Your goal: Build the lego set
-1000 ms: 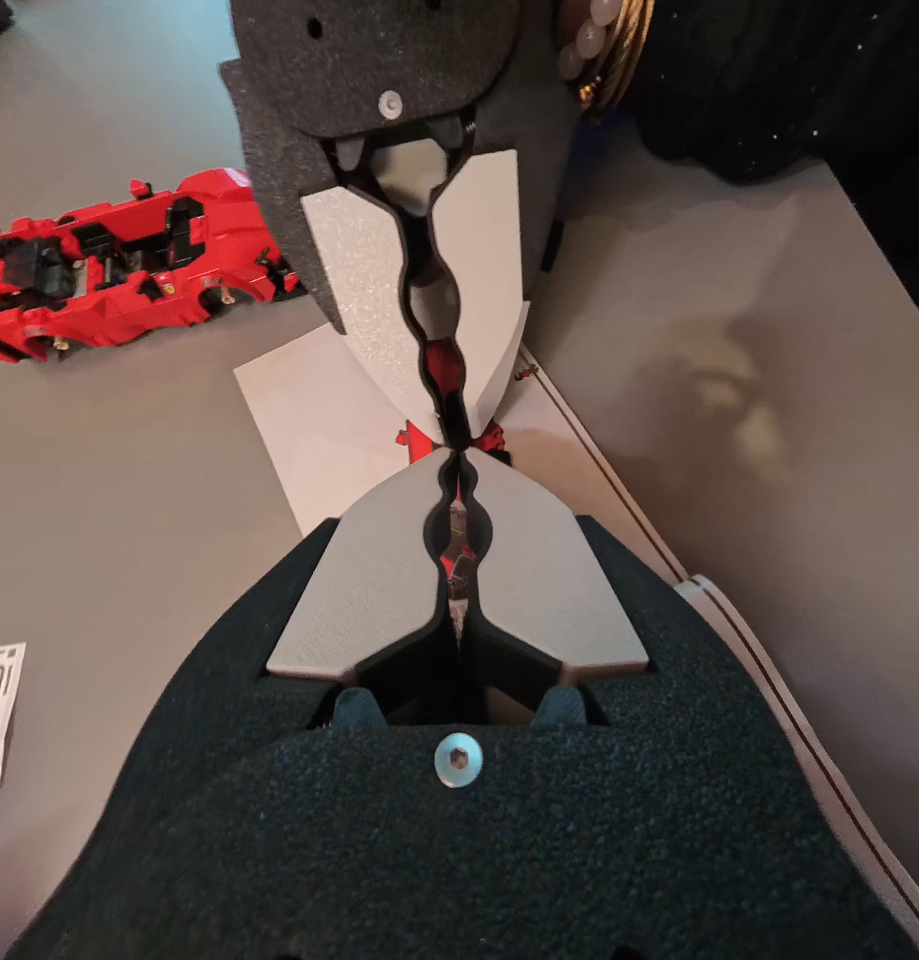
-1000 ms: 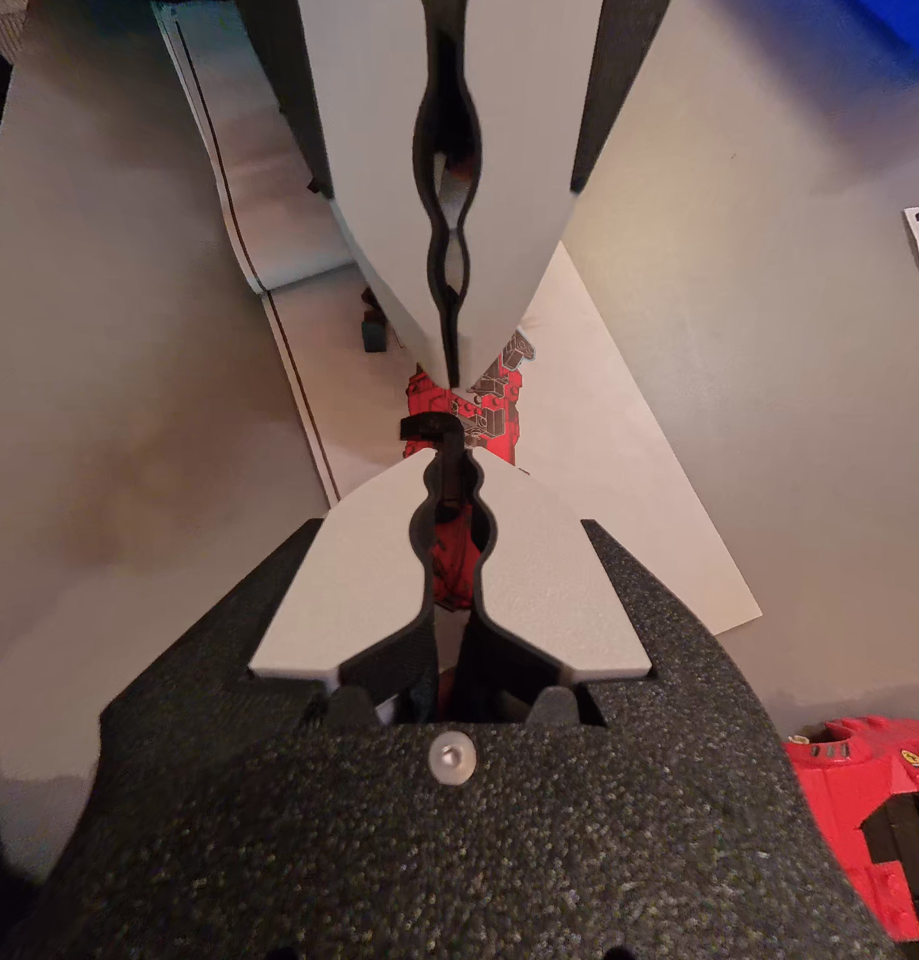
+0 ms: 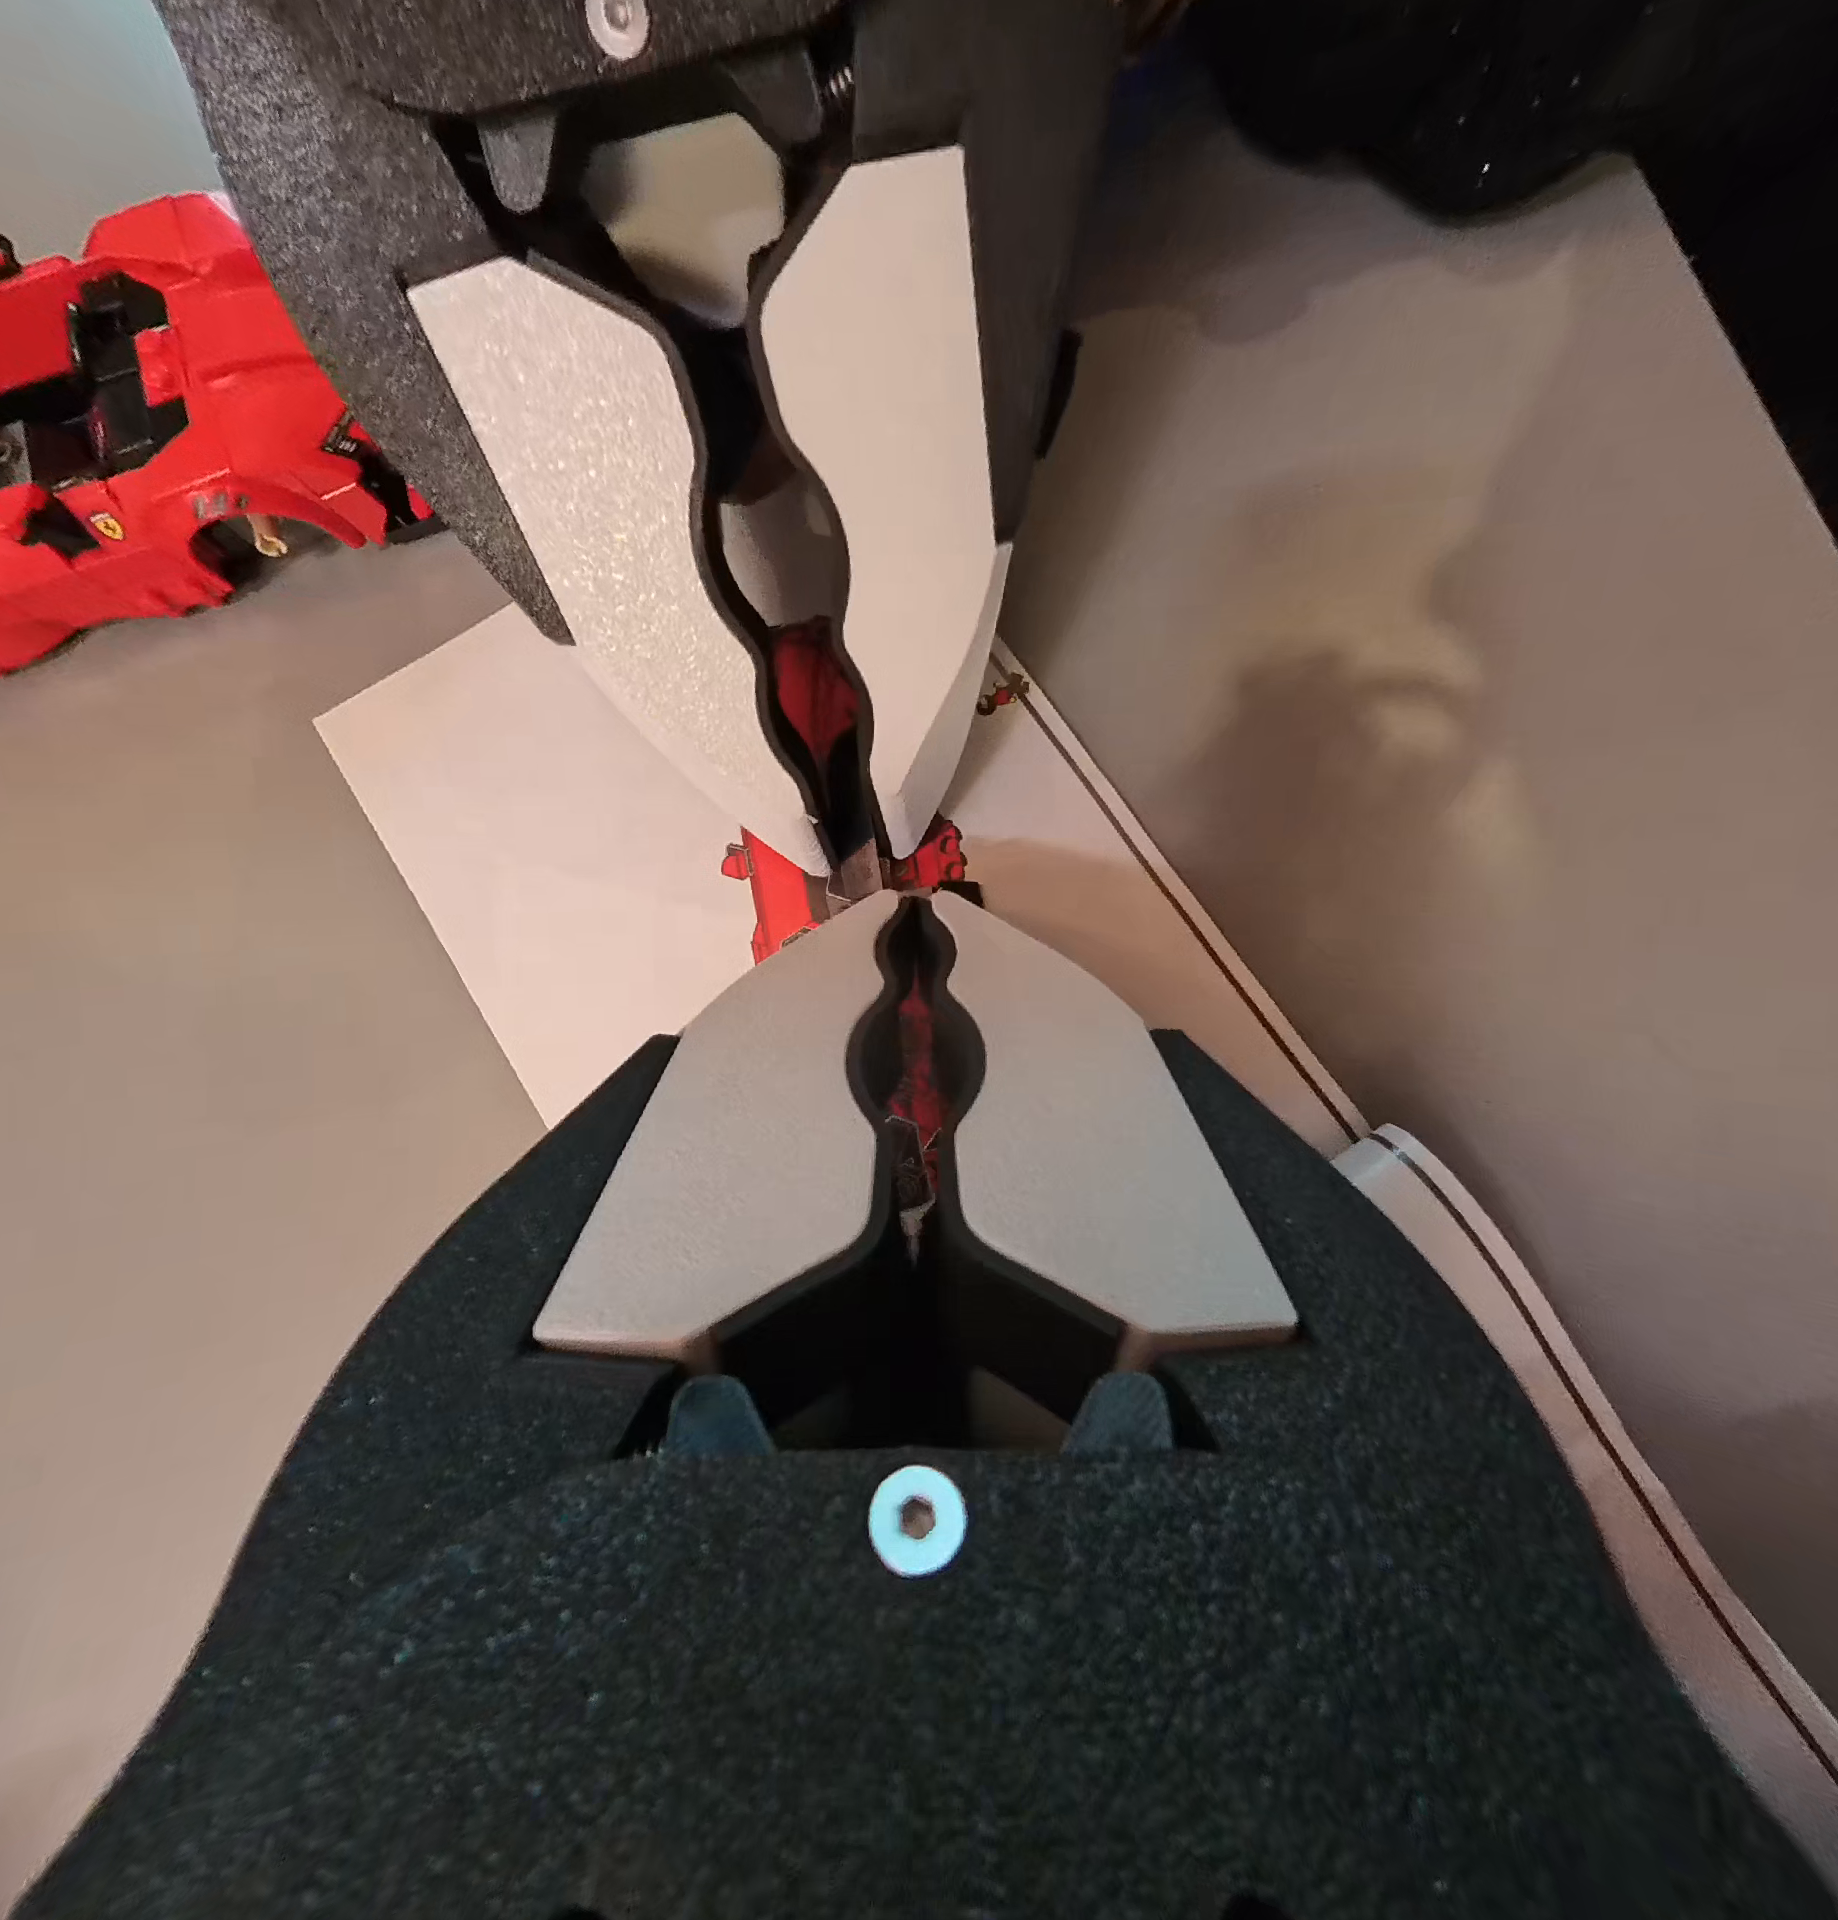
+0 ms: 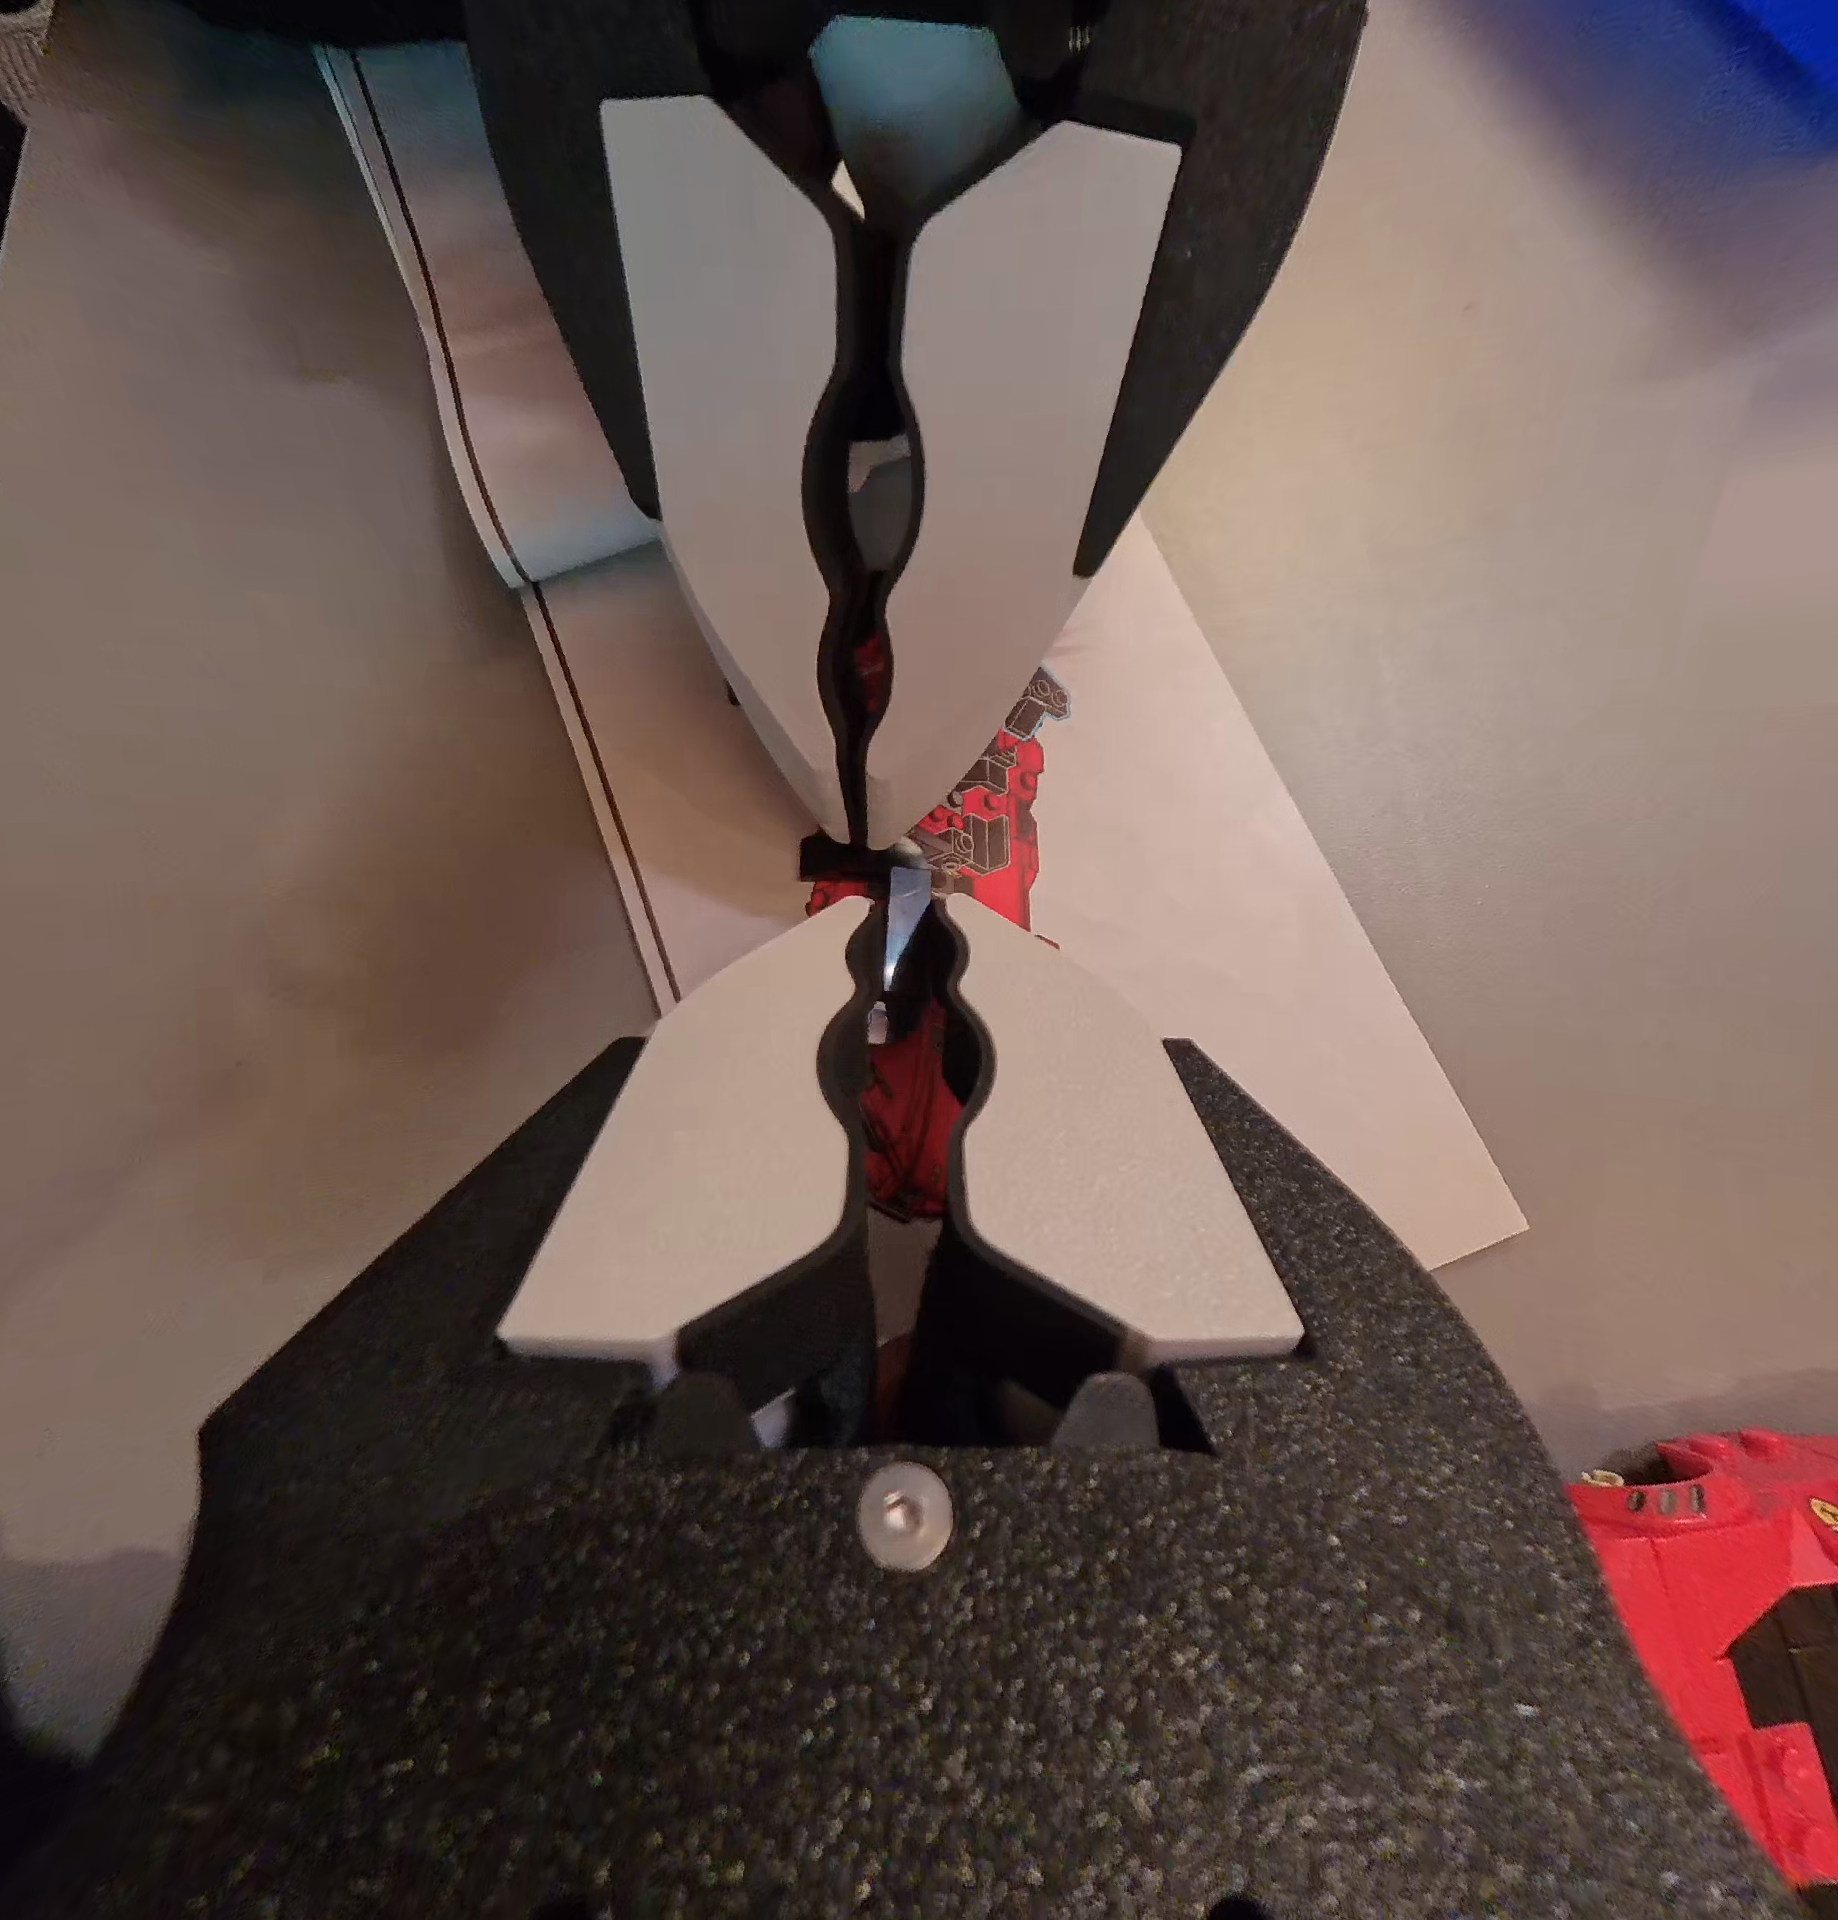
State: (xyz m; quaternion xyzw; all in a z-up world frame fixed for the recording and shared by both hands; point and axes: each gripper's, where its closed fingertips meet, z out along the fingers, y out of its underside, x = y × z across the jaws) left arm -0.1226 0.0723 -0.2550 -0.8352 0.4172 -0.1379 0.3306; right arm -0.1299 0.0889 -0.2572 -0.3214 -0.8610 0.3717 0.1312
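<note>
Grippers met tip to tip over instruction sheet (image 3: pixel 541 821).

Left gripper (image 3: pixel 910 902) pinched small black piece (image 4: pixel 827 855); right gripper (image 4: pixel 899 914) pinched thin silvery piece (image 4: pixel 902 920); no gap left between tips. Red lego car (image 3: pixel 156 436) parked well apart on grey table (image 3: pixel 146 1039), beyond sheet edge. Open tabletop both sides; table edge (image 3: pixel 1725 343) close on far side in left wrist view.
</note>
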